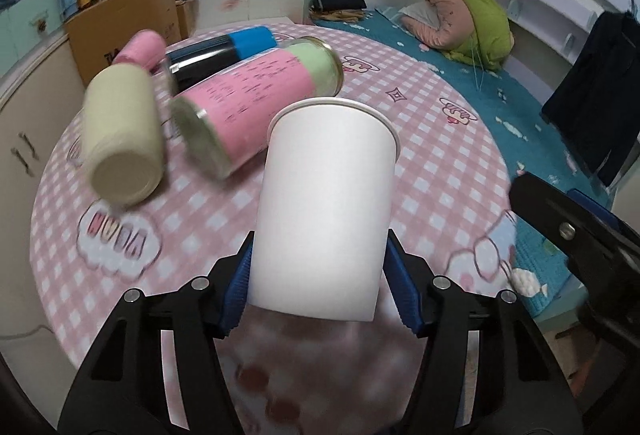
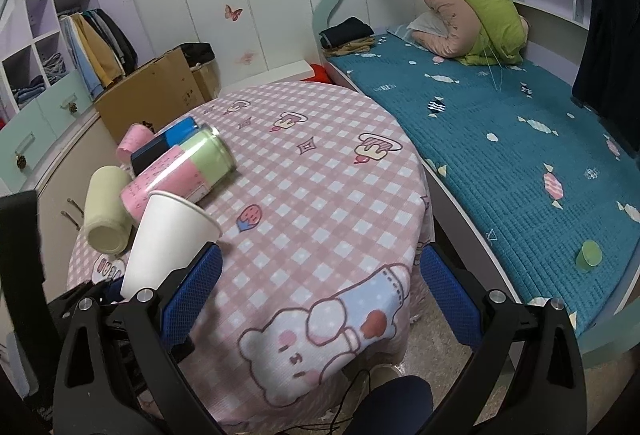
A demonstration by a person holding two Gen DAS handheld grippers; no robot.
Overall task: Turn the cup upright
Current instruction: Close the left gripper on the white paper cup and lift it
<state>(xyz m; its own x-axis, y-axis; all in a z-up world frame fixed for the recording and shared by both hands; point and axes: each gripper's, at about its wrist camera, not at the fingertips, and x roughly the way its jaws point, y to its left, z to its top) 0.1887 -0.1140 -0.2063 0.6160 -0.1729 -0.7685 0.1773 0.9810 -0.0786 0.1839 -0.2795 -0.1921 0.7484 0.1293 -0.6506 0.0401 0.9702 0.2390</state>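
A white paper cup (image 1: 326, 211) is held in my left gripper (image 1: 320, 291), whose blue pads press on both sides of its lower end. Its rim points up and away, tilted slightly right, above the pink checked round table (image 1: 432, 171). In the right wrist view the cup (image 2: 168, 239) is at the left, tilted with its rim up and to the right, above the table's left edge. My right gripper (image 2: 320, 291) is open and empty, over the table's near edge with the bear print.
Several jars lie on their sides at the table's far left: a cream one (image 1: 124, 139), a pink-and-green one (image 1: 256, 95), a black-and-blue one (image 1: 224, 51) and a small pink one (image 1: 140, 47). A bed (image 2: 520, 139) stands to the right, a cardboard box (image 2: 152, 95) behind.
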